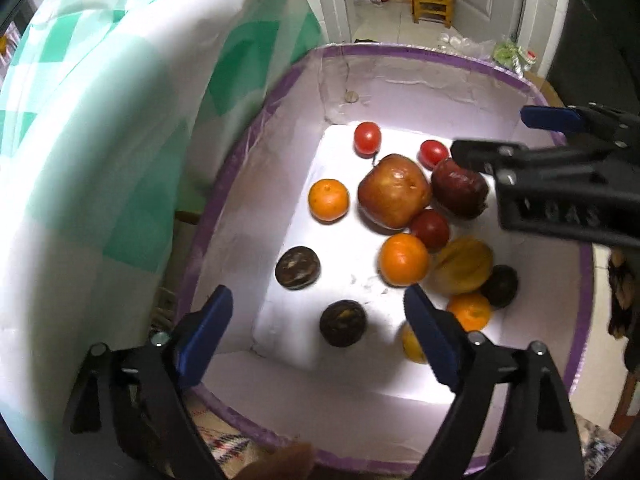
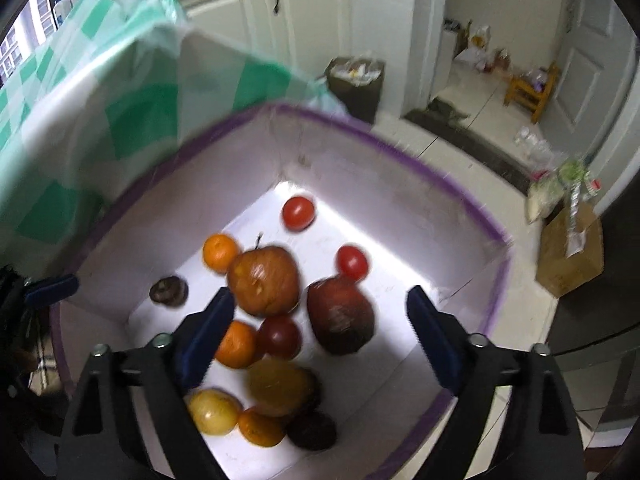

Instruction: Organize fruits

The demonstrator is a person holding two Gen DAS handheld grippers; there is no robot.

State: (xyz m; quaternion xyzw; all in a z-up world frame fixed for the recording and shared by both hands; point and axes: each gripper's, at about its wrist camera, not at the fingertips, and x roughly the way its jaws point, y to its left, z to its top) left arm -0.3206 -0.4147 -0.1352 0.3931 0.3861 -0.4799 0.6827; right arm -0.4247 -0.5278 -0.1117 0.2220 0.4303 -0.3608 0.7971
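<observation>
A white box with a purple rim (image 1: pixel 224 184) (image 2: pixel 460 200) holds several fruits: a big red-yellow apple (image 1: pixel 394 190) (image 2: pixel 264 280), a dark red apple (image 1: pixel 458 188) (image 2: pixel 340 316), oranges (image 1: pixel 328 200) (image 2: pixel 219 252), tomatoes (image 1: pixel 367 138) (image 2: pixel 298 213), dark round fruits (image 1: pixel 298 268) (image 2: pixel 169 290) and a yellow fruit (image 1: pixel 464 266) (image 2: pixel 214 411). My left gripper (image 1: pixel 318 334) is open and empty above the box's near side. My right gripper (image 2: pixel 318 334) is open and empty above the dark red apple; it also shows in the left wrist view (image 1: pixel 488 134).
A table draped in a green-and-white checked cloth (image 1: pixel 100 128) (image 2: pixel 92 108) stands right beside the box on the left. On the floor are a cardboard box (image 2: pixel 570 252), a bin (image 2: pixel 356 80) and a small wooden chair (image 1: pixel 434 4).
</observation>
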